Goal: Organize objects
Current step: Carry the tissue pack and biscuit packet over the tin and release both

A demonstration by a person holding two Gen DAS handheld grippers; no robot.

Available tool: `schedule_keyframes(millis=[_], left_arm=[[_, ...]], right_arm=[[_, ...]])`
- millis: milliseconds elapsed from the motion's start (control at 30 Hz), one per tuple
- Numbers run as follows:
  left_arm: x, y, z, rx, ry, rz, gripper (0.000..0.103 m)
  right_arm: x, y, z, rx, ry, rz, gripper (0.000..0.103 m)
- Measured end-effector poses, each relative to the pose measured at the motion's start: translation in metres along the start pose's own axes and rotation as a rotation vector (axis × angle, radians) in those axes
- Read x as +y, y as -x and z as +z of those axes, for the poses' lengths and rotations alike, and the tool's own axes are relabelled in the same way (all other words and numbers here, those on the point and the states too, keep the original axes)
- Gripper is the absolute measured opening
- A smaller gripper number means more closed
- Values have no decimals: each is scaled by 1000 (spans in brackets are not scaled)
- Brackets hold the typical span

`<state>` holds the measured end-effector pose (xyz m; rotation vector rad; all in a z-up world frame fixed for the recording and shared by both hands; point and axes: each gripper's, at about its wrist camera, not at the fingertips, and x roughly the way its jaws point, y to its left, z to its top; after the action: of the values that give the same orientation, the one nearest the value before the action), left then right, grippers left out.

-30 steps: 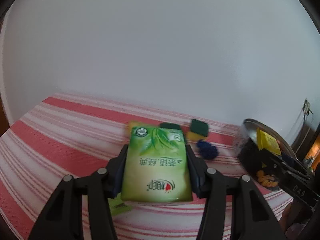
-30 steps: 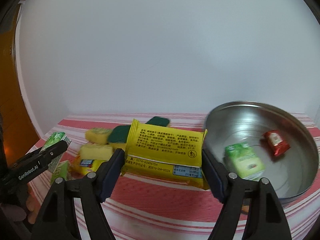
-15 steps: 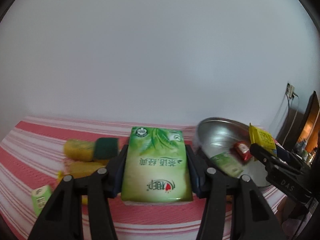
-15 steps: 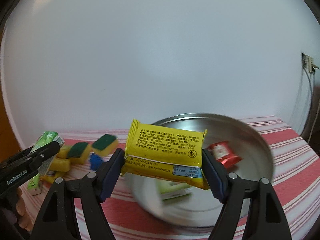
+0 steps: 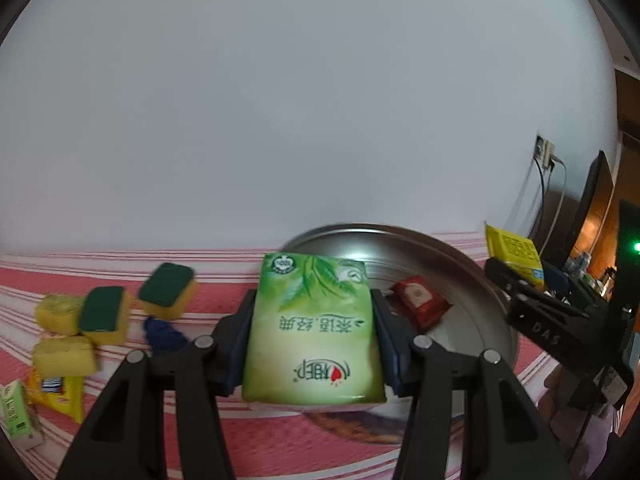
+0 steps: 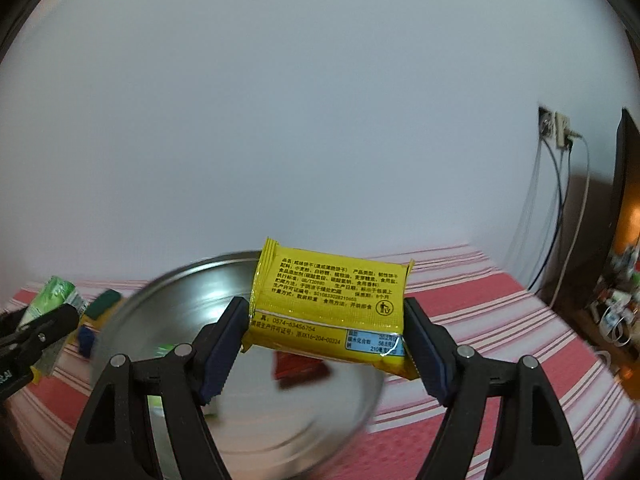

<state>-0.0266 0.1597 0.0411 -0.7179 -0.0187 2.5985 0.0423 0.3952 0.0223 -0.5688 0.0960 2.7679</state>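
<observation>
Change: both views have swung from the sponge cluster [image 5: 100, 320] toward the metal basin [image 5: 472, 264]; delivery is judged near.
Left gripper [image 5: 312, 328]: clamped on the green tissue pack [image 5: 312, 328], held above the basin's near rim.
Right gripper [image 6: 326, 330]: clamped on the yellow snack packet [image 6: 328, 308], over the basin.
Basin contents: 1 red sachet [image 5: 418, 300], 1 green pack, blurred.
Clearance: basin floor mostly bare; striped cloth [image 6: 500, 320] open at right.
</observation>
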Motion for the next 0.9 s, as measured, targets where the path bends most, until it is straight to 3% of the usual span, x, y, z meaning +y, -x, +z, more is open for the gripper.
schedule_keyframes(millis=[333,900], left_arm=[[-47,-28,-8,55,-44,-49,53],[-50,-46,-22,108,-52,-27,53]], right_arm=[[7,-16,-7,81,62,11,78],[9,-38,-10,135,80,55,78]])
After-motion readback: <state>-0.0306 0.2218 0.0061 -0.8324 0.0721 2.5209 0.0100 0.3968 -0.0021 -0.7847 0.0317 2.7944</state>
